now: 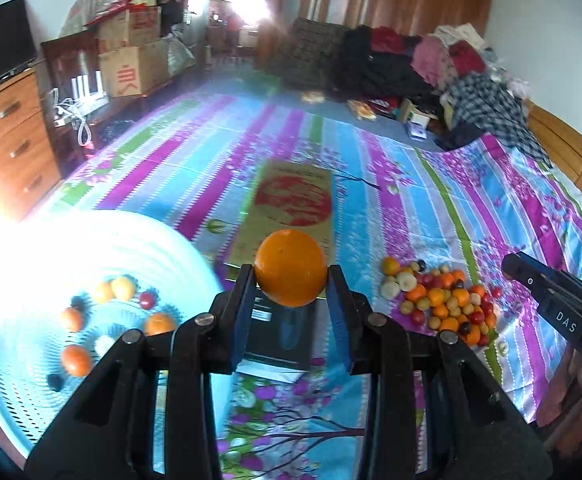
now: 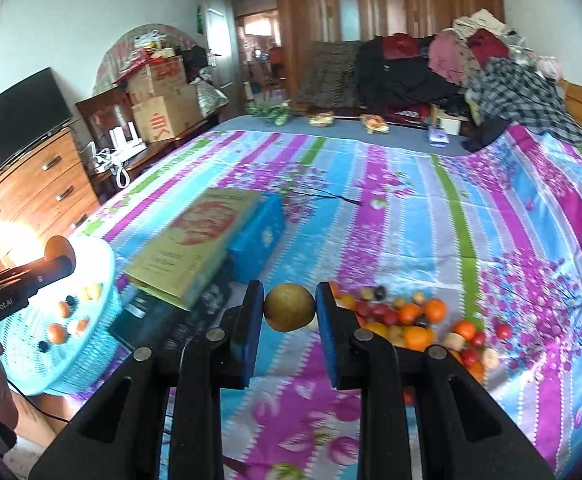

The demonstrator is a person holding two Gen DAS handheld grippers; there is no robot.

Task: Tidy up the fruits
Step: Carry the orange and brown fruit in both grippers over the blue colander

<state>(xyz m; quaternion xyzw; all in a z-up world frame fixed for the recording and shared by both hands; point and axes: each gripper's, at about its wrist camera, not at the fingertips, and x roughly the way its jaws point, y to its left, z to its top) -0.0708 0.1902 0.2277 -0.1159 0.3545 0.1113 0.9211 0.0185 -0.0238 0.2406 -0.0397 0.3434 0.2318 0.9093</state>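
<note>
The left gripper (image 1: 291,280) clamps an orange (image 1: 291,267) beside the blue basket (image 1: 103,232); the right gripper (image 2: 289,308) clamps a brownish-yellow fruit (image 2: 290,307), fruit pile (image 2: 415,320) farther from the basket.

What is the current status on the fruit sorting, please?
Left gripper shut on orange. Right gripper shut on brownish fruit. Blue basket to the left, path clear.

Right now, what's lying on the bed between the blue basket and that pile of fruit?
In the right wrist view, a cardboard box on dark books lies between the basket and the fruit pile.
</note>
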